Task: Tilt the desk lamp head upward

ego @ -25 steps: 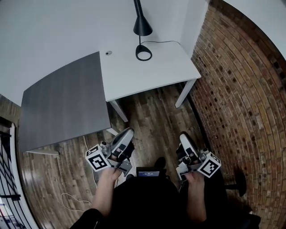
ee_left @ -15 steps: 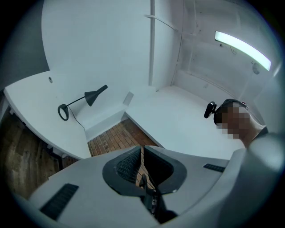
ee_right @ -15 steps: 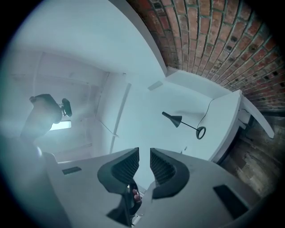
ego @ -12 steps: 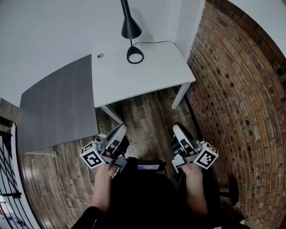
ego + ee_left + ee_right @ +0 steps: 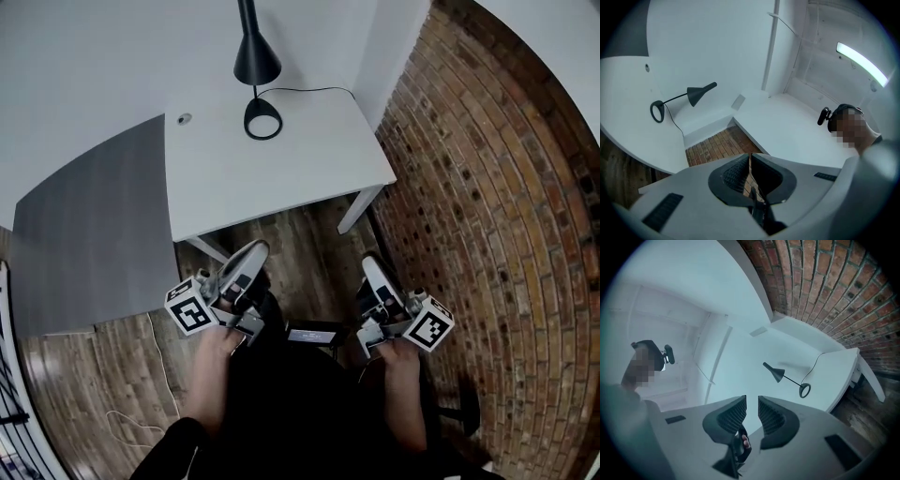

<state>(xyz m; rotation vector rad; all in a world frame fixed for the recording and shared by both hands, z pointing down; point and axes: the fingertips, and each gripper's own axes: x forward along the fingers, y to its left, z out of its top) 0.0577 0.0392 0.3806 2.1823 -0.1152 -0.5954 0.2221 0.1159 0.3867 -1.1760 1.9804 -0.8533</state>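
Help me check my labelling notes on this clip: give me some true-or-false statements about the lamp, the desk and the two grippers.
1. The black lamp stands on the white desk. True.
2. The right gripper is clamped on the lamp's head. False: its jaws stand apart with nothing between them, far from the lamp.
3. The lamp's base is an open ring. True.
4. The brick wall is on the person's left. False: it is on the right.
5. The left gripper rests on the desk. False: it is held over the wood floor, short of the desk.
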